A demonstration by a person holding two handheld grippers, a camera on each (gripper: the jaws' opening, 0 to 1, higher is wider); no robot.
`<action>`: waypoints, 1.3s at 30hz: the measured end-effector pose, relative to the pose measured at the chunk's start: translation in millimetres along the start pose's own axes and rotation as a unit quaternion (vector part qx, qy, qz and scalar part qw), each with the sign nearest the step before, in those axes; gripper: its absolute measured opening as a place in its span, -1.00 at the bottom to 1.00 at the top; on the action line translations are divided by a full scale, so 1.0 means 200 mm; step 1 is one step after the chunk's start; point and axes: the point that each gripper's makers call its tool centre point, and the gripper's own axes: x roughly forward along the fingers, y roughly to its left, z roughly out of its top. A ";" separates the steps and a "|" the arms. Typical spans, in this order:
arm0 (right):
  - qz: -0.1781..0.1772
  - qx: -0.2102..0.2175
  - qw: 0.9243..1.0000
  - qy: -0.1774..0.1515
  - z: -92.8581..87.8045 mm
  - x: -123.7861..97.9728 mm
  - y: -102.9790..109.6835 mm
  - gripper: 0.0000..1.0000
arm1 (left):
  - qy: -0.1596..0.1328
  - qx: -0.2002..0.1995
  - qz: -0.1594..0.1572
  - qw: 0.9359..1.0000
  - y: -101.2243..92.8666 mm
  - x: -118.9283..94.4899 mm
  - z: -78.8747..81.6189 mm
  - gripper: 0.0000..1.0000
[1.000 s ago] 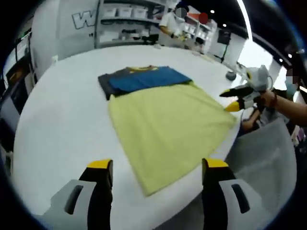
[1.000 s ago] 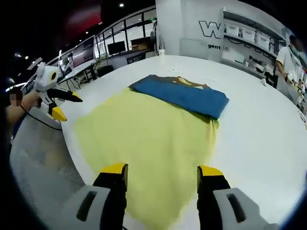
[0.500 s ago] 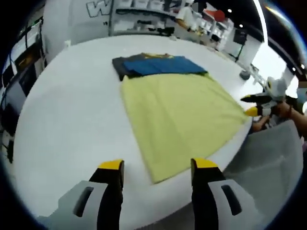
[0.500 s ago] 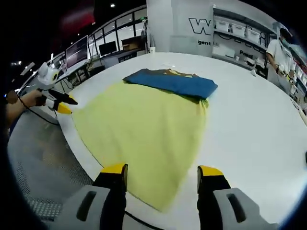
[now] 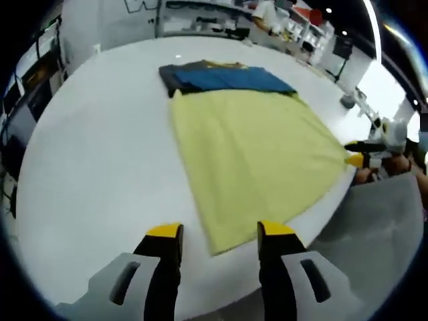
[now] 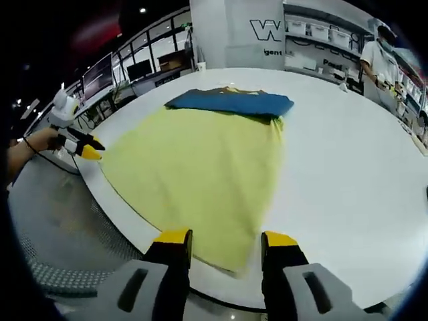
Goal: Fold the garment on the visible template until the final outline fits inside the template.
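A yellow sheet [image 5: 254, 150] lies flat on the round white table [image 5: 100, 154]. A folded blue garment [image 5: 227, 78] with a dark layer under it rests at the sheet's far end. My left gripper [image 5: 221, 231] is open, its yellow-tipped jaws framing the sheet's near corner. To the right, a hand holds the right gripper [image 5: 364, 152] at the sheet's other corner by the table edge. In the right gripper view the yellow sheet [image 6: 200, 164] runs up to the blue garment [image 6: 231, 101]. My right gripper [image 6: 227, 238] is open over the sheet's near corner. The left gripper [image 6: 79, 144] sits at far left.
The table's curved rim [image 6: 127, 221] runs close under both grippers, with grey floor [image 6: 60, 241] beyond it. Shelves and a standing person [image 6: 382, 50] are at the back. Bare white tabletop [image 6: 348, 174] spreads on the sheet's outer side.
Both cameras have come in closer to the sheet's near corners, which now sit between the jaws. The jaws of both grippers have narrowed a little. Sheet and garment have not moved.
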 end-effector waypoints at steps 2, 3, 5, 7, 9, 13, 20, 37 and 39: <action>-0.004 0.005 1.000 -0.005 -0.01 0.01 0.00 -0.37 | -0.003 0.000 0.007 1.000 0.00 -0.01 0.00 -0.17; -0.009 -0.002 1.000 -0.003 -0.02 0.01 0.00 -0.38 | -0.001 0.006 0.015 1.000 0.02 0.00 0.01 -0.24; -0.017 -0.021 1.000 0.005 -0.02 0.00 0.00 -0.39 | 0.014 0.025 0.022 0.999 0.01 -0.01 -0.01 -0.34; -0.023 -0.029 0.999 0.011 -0.03 0.00 0.00 -0.42 | 0.021 0.040 0.027 0.999 0.00 -0.01 -0.03 -0.40; -0.031 -0.033 0.999 0.006 -0.04 0.00 0.00 -0.44 | 0.021 0.042 0.033 0.998 0.00 -0.01 -0.03 -0.47; -0.041 -0.025 0.999 -0.001 -0.03 -0.01 0.00 -0.54 | 0.026 0.026 0.034 0.999 -0.01 -0.01 -0.04 -0.78; -0.045 -0.027 0.999 0.003 -0.04 -0.02 0.01 -0.91 | 0.030 0.013 0.037 0.999 -0.01 0.00 -0.05 -0.90; -0.060 0.017 0.998 0.013 -0.08 -0.05 -0.02 -1.00 | 0.044 0.026 0.044 0.998 -0.03 -0.02 -0.07 -0.91; -0.062 0.003 0.998 0.019 -0.08 -0.05 -0.02 -1.00 | 0.045 0.025 0.042 0.998 -0.04 -0.03 -0.07 -0.91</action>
